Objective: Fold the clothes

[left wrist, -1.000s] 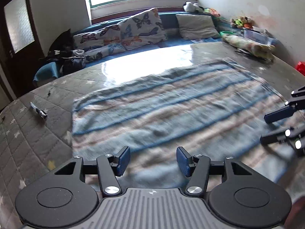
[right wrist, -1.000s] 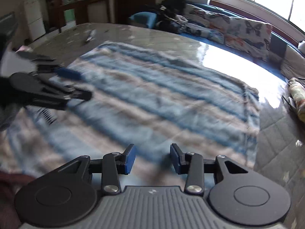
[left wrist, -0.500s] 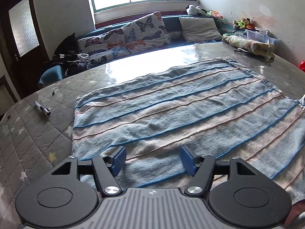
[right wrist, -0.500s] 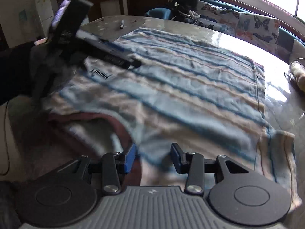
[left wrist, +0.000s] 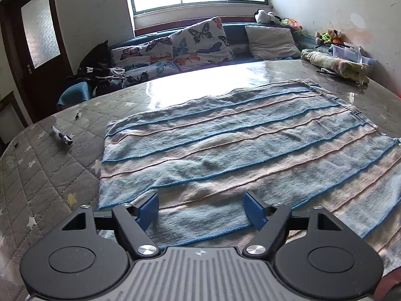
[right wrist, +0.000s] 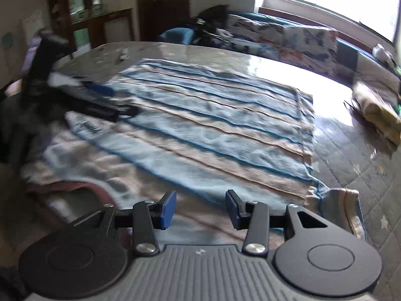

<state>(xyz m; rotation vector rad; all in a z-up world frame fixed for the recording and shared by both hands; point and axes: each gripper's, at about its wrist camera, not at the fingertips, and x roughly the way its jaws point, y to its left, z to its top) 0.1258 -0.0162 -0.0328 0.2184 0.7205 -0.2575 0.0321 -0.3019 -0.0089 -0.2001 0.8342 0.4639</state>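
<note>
The left hand-held gripper (left wrist: 201,207) hovers low over the near edge of the striped towel (left wrist: 238,145), fingers spread wide, holding nothing. The right hand-held gripper (right wrist: 200,209) is likewise open above the towel's near right corner. The towel lies flat on the tabletop (left wrist: 37,175). The right wrist view is motion-blurred; its left side is indistinct.

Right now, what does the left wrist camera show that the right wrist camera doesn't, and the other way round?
Only the left wrist view shows the grey cushion and the plush toys by the wall. Only the right wrist view shows the left gripper from outside, blurred, over the towel's edge, plus the shelves beyond the table. Both show the striped towel spread on the quilted table, the butterfly pillows, and the rolled bundle.
</note>
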